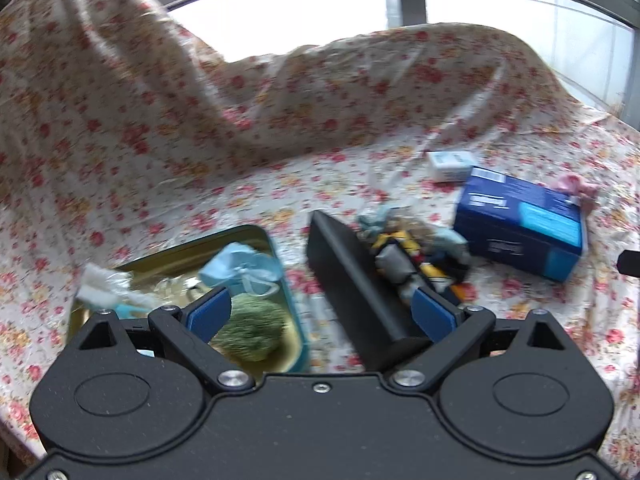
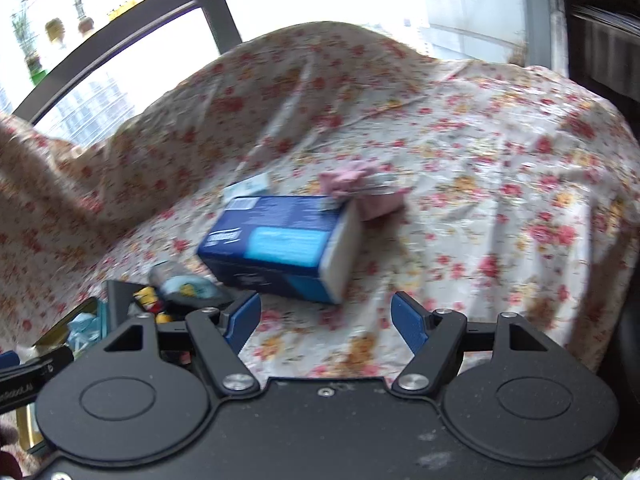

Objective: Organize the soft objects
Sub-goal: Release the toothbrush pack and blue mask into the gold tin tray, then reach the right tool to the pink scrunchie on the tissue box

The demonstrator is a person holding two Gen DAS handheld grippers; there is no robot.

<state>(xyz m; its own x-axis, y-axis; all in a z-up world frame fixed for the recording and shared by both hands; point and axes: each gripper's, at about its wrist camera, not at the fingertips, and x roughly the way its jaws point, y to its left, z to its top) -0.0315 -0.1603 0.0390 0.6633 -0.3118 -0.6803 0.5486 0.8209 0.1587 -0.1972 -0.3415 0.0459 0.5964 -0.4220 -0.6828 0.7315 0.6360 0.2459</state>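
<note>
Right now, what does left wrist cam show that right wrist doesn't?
Left wrist only: the green fuzzy ball lying in the gold tin, and white fluffy pieces at the tin's left edge.

Right wrist only: the wide bare stretch of floral cloth right of the blue box, and the right gripper, jaws apart with nothing between them.

Both: blue box, pink soft item behind it, small white box, black upright panel, the toy pile, the light blue soft item in the tin.

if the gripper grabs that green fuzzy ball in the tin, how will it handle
The green fuzzy ball looks soft and shaggy, so it would probably squash between the pads and weigh little. Being round, it might roll if nudged, though the tin walls should contain it.
</note>
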